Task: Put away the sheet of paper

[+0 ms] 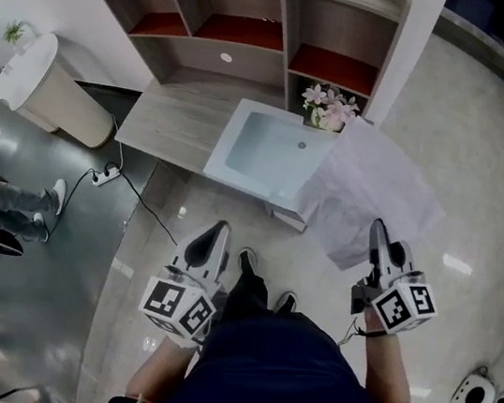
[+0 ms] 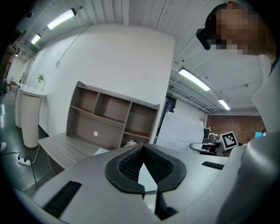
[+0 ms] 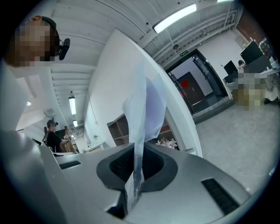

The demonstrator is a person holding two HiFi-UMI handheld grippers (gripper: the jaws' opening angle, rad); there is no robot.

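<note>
Thin paper sheet [image 1: 367, 190] (slightly translucent); matt wood-grain desk [image 1: 174, 127].

Ahead of the left gripper [image 1: 219, 227] stands a wooden desk [image 1: 174, 122] with a shelf unit [image 1: 251, 30] that has 3 red boards. Ahead of the right gripper [image 1: 378, 225], slightly to its left, are pink flowers [image 1: 329, 106]. Left of the left gripper, a power strip [image 1: 104, 177] lies on the floor, and beyond it stands a white column [image 1: 33, 85].
</note>
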